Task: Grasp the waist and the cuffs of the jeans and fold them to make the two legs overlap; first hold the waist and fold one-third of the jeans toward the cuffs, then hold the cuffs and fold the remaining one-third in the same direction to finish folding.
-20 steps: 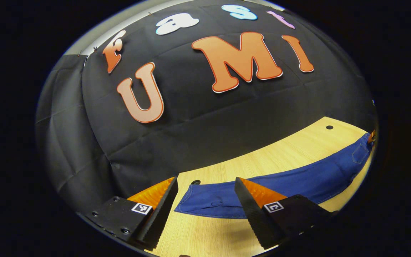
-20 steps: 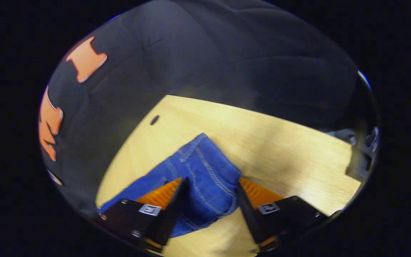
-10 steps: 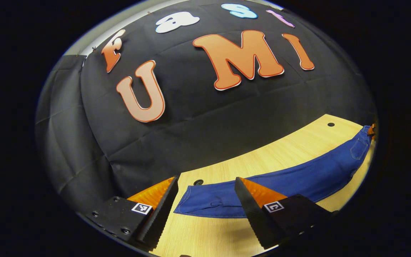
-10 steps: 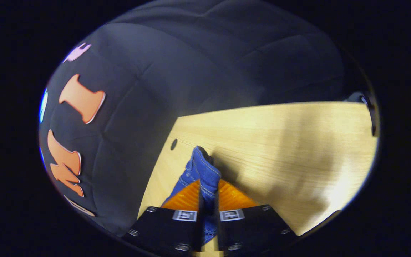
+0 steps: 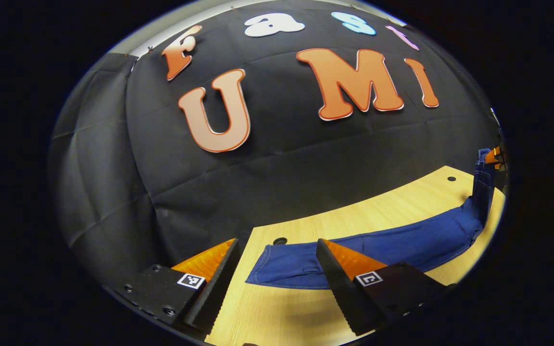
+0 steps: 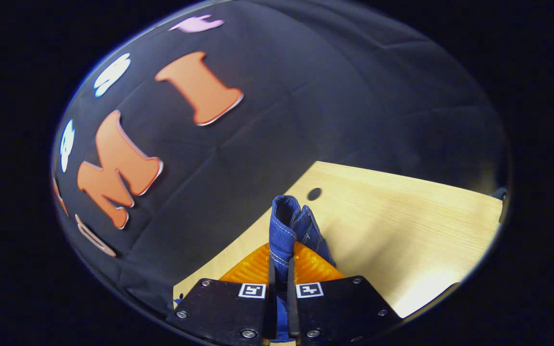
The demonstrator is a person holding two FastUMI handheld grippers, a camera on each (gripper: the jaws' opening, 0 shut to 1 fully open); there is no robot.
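Blue jeans (image 5: 402, 242) lie stretched across the wooden table (image 5: 354, 216) in the left gripper view, cuffs near me and waist far right. My left gripper (image 5: 277, 254) hovers open just above the cuff end (image 5: 282, 266), touching nothing. At the far right the waist (image 5: 484, 178) is raised off the table by the other gripper (image 5: 498, 156). In the right gripper view my right gripper (image 6: 279, 259) is shut on the bunched denim waist (image 6: 289, 223), which sticks up between the fingers above the table (image 6: 402, 240).
The black cloth wall (image 5: 282, 168) stands close behind the table's back edge. Small round holes sit in the tabletop near the cuffs (image 5: 280, 240) and near the waist (image 5: 451, 179) (image 6: 314, 194). The table's right part (image 6: 426, 250) lies beyond the waist.
The right gripper went from open around the waist to shut on it, then lifted the waist off the table. The left gripper shifted slightly and stayed open.
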